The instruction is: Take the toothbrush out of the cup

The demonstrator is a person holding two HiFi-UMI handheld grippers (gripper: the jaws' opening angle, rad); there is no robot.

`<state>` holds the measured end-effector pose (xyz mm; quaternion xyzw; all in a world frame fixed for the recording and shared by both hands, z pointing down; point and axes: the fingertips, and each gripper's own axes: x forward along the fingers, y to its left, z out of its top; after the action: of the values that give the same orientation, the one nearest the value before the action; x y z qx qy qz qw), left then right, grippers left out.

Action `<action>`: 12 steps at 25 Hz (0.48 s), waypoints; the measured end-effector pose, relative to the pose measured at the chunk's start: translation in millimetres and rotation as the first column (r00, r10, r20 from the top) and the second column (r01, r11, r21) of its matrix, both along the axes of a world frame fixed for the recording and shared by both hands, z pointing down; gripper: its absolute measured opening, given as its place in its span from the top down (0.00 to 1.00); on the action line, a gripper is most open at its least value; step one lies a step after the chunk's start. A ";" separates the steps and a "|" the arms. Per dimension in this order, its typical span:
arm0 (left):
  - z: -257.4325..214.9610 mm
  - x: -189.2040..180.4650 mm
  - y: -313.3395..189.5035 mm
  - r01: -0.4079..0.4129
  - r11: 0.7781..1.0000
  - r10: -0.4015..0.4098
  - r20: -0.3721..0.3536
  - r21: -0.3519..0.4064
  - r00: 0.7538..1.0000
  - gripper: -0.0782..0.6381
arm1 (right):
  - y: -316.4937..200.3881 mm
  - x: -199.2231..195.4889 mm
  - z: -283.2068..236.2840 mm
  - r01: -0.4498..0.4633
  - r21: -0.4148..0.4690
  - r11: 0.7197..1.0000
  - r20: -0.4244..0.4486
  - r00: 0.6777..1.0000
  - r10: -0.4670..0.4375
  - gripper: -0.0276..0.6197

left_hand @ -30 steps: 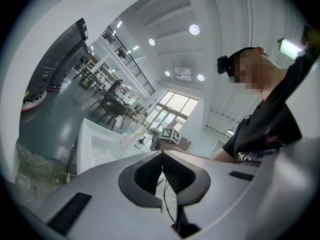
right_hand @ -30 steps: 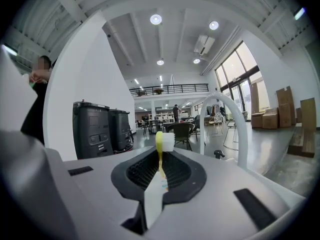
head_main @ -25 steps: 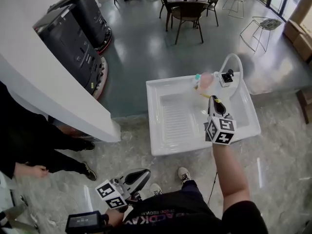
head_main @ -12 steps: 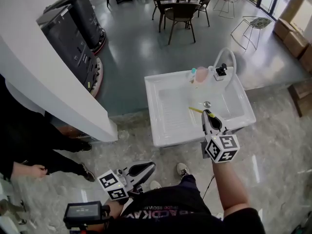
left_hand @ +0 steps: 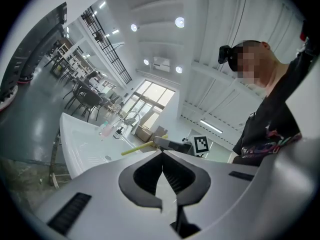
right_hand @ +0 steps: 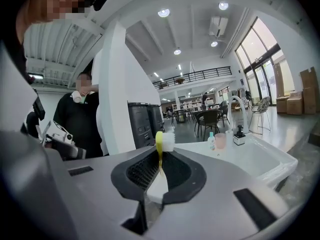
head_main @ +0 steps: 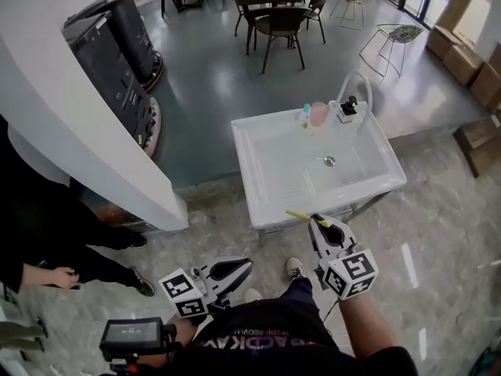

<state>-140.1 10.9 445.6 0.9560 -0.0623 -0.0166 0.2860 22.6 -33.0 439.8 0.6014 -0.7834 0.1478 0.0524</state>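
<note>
My right gripper (head_main: 314,221) is shut on a yellow toothbrush (head_main: 297,215), held in the air in front of the white sink's (head_main: 258,198) near edge. In the right gripper view the toothbrush (right_hand: 159,143) stands up between the jaws, white bristles on top. The pink cup (head_main: 318,114) stands on the sink's back rim beside the faucet (head_main: 356,88), far from the gripper; in the right gripper view the cup (right_hand: 220,140) sits well beyond the brush. My left gripper (head_main: 246,265) hangs low near my body, shut with nothing in it (left_hand: 162,154).
A small teal-capped bottle (head_main: 305,116) and a black-topped dispenser (head_main: 347,106) flank the cup. A white counter wall (head_main: 86,147) and dark machines (head_main: 117,61) are at left, where a person in black (right_hand: 82,119) stands. Chairs and tables (head_main: 274,14) lie beyond the sink.
The right gripper has pulled back from the cup, over the basin and past the sink's front edge toward my body, carrying the toothbrush. The left gripper has barely moved.
</note>
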 end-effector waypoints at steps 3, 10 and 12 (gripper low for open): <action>2.5 -7.3 5.0 -0.010 1.000 0.010 0.001 0.000 1.000 0.88 | 22.0 -23.2 7.8 0.027 -0.029 0.999 0.009 1.000 -0.027 0.91; 4.4 -18.9 17.1 -0.026 1.000 0.026 -0.009 -0.007 1.000 0.88 | 60.4 -65.7 18.1 0.064 -0.082 0.995 0.053 0.997 -0.059 0.91; 5.5 -19.1 20.2 -0.032 0.999 0.032 -0.011 -0.008 0.999 0.88 | 67.7 -74.3 17.6 0.079 -0.083 0.993 0.057 0.996 -0.075 0.91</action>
<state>-159.2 31.1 451.1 0.9556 -0.0454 -0.0170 0.2906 -51.7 34.7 457.4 0.5638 -0.8000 0.1953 0.0625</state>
